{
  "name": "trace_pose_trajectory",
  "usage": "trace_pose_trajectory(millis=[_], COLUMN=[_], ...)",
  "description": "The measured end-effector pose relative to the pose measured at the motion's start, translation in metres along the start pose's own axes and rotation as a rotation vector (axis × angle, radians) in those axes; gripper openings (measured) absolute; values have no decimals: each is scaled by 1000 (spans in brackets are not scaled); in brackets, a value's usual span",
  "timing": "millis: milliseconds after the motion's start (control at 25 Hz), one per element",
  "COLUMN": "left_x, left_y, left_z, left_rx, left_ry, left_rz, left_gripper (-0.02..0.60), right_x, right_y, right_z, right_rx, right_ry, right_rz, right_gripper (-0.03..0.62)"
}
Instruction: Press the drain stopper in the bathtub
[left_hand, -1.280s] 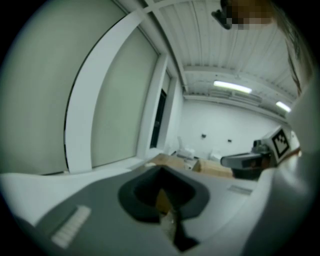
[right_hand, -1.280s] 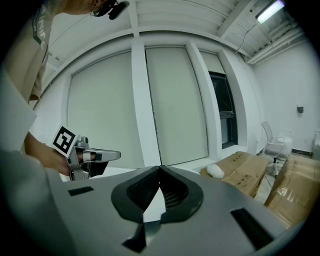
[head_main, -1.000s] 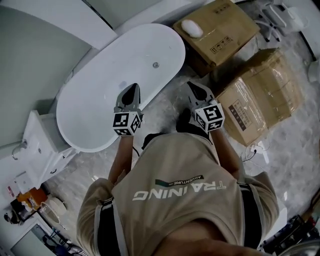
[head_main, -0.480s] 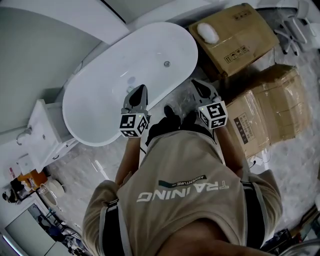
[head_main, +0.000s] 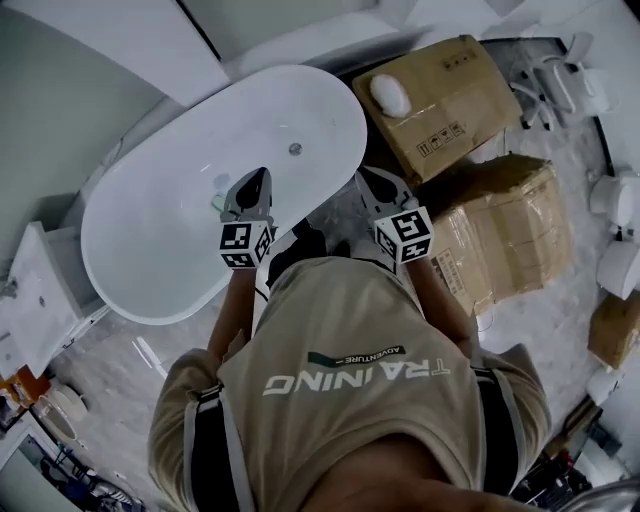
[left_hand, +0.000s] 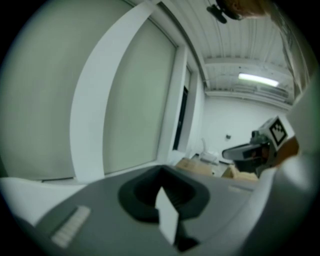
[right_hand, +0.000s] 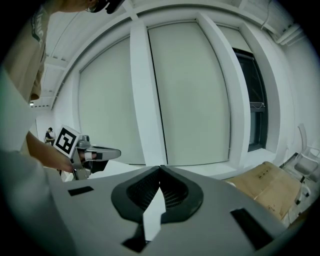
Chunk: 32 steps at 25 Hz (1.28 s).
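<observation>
- Two sets of fingers, both pressed shut with nothing between them; a closed tip should make the better prodder.
- My left gripper (head_main: 256, 176) hangs over the bathtub (head_main: 150, 240), roughly level and not yet tipped down. It is short of the drain stopper (head_main: 295, 149), the small round disc in the tub floor, farther right.
- My right gripper (head_main: 366, 177) hangs outside the tub's right rim, near the cardboard boxes (head_main: 440, 85) — spare, out of the way.

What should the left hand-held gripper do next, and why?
Probably reach down and forward to the drain stopper. The left hand-held gripper, jaws together, hovers above the bathtub, short of the stopper and not touching it.
</observation>
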<state>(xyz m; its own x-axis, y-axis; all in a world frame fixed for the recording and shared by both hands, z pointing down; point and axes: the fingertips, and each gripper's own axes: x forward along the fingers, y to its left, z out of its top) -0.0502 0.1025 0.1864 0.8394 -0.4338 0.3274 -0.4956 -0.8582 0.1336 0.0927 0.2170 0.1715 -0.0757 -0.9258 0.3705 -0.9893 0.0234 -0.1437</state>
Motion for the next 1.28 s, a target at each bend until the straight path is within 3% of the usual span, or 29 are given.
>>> trace_pose_trajectory(millis=[240,480,600,800,1000,1280], left_x=[38,59,65,89,112,104], left_y=[23,34,35,33,18,23], left_z=[9,9,5,12,26,16], left_rx=[-42,-71,-81,-66,-83,-143], left_ry=[-17,29,58,105,104,128], left_rz=[-18,40,90,183,261,349], left_gripper=[2,2,2,2,2,2], right_x=[34,66,86,116,150,171], right_y=[-21,-38,-48,-71,-94,-95], right_z=[16,30,31,37,31,7], right_rx=[-11,-75,-153,-109,-171,-205], right_ry=[33,35,42,32,68,153], right_rz=[-22,28,87,212,366,473], right_gripper=[14,14,14,14,14,14])
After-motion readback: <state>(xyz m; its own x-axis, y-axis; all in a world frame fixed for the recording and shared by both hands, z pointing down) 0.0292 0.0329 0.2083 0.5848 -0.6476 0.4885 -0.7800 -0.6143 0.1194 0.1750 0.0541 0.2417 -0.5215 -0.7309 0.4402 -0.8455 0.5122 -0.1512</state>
